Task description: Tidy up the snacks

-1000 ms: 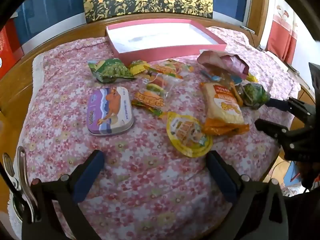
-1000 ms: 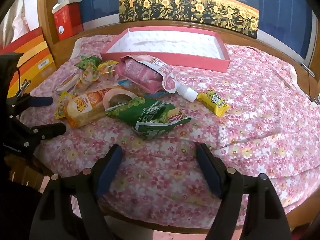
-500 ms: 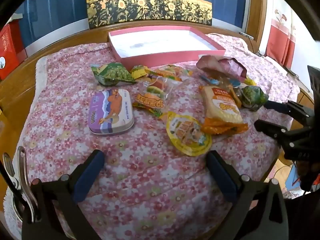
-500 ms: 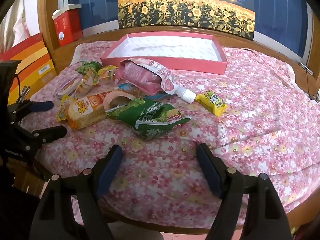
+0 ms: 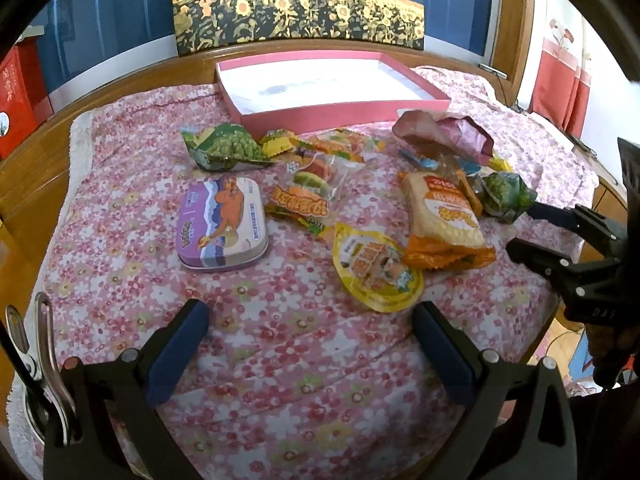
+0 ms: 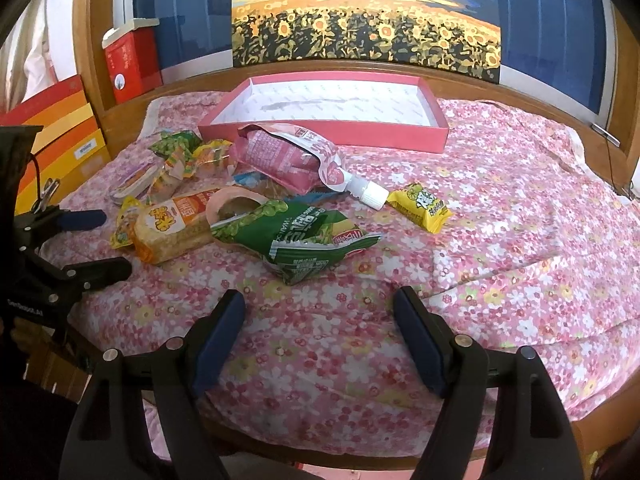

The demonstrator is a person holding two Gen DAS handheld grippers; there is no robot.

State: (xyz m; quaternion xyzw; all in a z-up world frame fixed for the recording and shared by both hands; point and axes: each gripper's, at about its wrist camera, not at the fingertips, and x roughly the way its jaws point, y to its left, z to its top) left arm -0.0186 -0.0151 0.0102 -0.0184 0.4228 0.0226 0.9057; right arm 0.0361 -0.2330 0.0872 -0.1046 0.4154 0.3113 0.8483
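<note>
A pink floral cloth point(image 6: 500, 208) covers the worktop below a sunflower painting point(image 6: 366, 36). The pink tray point(image 6: 434, 136) lies long side along the painting; the snacks point(image 5: 444, 216) lie before it. Both grippers, left point(image 5: 310, 322) and right point(image 6: 320, 312), hold their fingers spread, empty.

The purple tin point(image 5: 221, 224) carries a Pokémon logo; print on the green snack bag point(image 6: 292, 236) and other packets stays unreadable.

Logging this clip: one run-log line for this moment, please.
stage: pre-grasp | left tool: open, empty | right tool: open, empty | snacks: loose on cloth | pink box: empty
</note>
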